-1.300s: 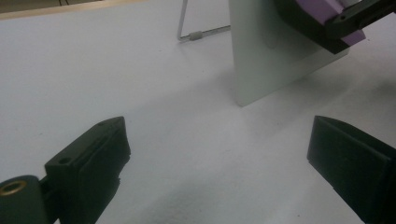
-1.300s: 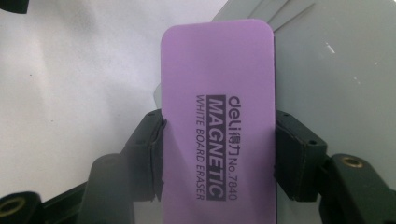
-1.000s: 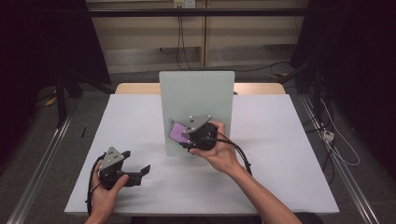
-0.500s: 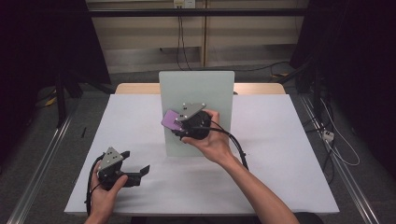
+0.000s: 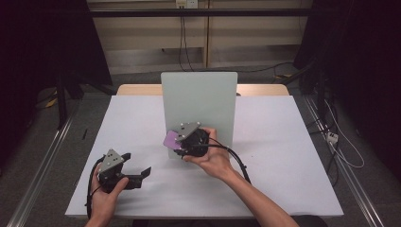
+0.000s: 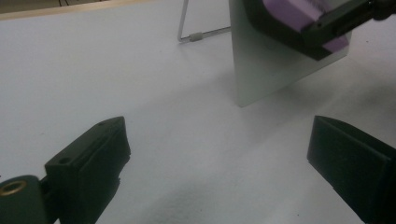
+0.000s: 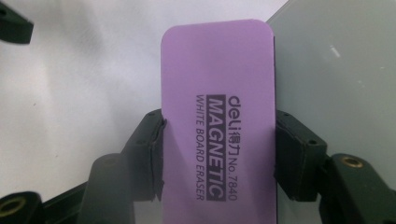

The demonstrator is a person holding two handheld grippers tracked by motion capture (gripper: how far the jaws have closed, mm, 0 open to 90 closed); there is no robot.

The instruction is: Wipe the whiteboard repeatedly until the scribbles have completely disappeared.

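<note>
A pale whiteboard (image 5: 198,99) stands upright on the white table (image 5: 283,156). My right gripper (image 5: 175,143) is shut on a purple magnetic whiteboard eraser (image 5: 170,140) and holds it at the board's lower left edge. In the right gripper view the eraser (image 7: 217,130) sits between the two pads, with the whiteboard (image 7: 341,70) behind it at the right. My left gripper (image 5: 137,163) rests on the table at the front left, open with nothing in it. Its view shows both jaws wide apart (image 6: 219,154), the whiteboard (image 6: 275,70) ahead and the eraser (image 6: 294,11) above.
A wire stand (image 6: 201,35) props the board from behind. The table's front edge runs close to both hands. Cables (image 5: 331,137) lie on the floor to the right, and a metal rail (image 5: 42,170) runs along the left.
The right gripper with the eraser rose along the board's left part, then came back down to its lower left edge. The left gripper stayed put.
</note>
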